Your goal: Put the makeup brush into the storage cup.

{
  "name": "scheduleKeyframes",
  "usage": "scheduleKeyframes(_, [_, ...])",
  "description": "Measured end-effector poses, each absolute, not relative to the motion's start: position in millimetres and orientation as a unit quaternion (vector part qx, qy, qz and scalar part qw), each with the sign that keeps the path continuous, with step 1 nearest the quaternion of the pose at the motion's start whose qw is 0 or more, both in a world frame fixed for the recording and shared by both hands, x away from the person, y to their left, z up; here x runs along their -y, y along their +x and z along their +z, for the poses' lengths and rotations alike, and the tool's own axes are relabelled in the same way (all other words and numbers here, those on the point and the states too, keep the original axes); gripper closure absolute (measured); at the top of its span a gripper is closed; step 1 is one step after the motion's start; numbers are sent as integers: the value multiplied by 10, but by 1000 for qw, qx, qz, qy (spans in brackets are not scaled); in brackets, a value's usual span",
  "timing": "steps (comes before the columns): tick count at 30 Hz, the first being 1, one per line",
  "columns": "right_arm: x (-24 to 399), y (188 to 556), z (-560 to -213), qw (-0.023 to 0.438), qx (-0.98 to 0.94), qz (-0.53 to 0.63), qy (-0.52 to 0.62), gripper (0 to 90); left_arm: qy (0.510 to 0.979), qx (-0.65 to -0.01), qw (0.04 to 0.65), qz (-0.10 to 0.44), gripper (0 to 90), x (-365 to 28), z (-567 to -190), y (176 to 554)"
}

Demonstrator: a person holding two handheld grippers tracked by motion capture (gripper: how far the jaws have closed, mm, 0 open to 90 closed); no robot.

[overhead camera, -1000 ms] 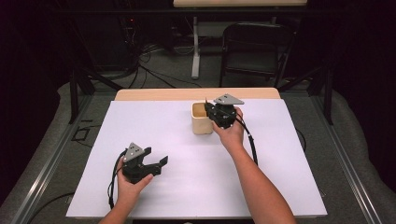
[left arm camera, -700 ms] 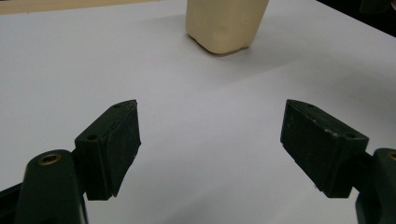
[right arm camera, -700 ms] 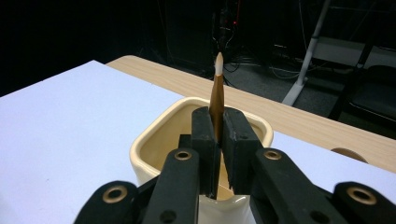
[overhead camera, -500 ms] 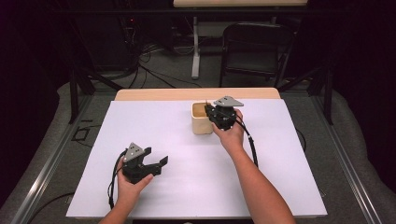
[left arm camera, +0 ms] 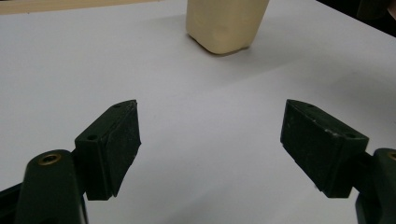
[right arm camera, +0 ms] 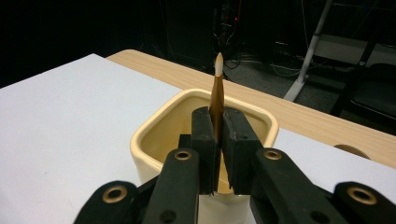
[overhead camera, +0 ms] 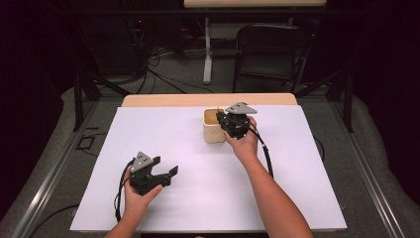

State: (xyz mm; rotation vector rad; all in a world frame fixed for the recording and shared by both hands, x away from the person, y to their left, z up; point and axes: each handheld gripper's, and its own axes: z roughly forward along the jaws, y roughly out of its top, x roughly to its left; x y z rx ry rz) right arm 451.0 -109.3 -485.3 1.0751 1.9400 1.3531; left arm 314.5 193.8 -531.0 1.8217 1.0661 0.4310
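A cream square cup (overhead camera: 212,134) stands at the back middle of the white table cover. My right gripper (overhead camera: 224,120) hovers at the cup's right rim, its jaws over the opening. In the right gripper view the gripper (right arm camera: 218,117) is shut on a thin brown stick (right arm camera: 217,88) with a pale pointed tip, held upright above the cup (right arm camera: 154,133). My left gripper (overhead camera: 167,174) rests low near the front left, open with nothing between its jaws. In the left gripper view it (left arm camera: 210,135) faces the cup (left arm camera: 224,23) across bare cover.
The white cover (overhead camera: 307,163) lies over a wooden table whose bare edge (overhead camera: 163,100) runs along the back. A black folding chair (overhead camera: 270,49), a table leg and cables stand on the dark floor behind.
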Motion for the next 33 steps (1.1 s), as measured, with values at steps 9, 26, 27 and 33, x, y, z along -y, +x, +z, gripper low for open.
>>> scheduleKeyframes(9, [1095, 4517, -4870, 266, -721, 499, 400, 837, 745, -436, 474, 176, 199, -1938, -5310, 3145])
scheduleKeyframes(26, [1092, 4523, -4884, 262, -726, 494, 400, 831, 745, -435, 474, 176, 199, -1937, -5311, 3146])
scheduleKeyframes(27, [1092, 4523, -4884, 262, -726, 494, 400, 831, 745, -435, 474, 176, 199, -1937, -5311, 3146])
scheduleKeyframes(33, [1097, 4527, -4882, 260, -726, 496, 399, 748, 744, -436, 474, 176, 199, -1939, -5310, 3144])
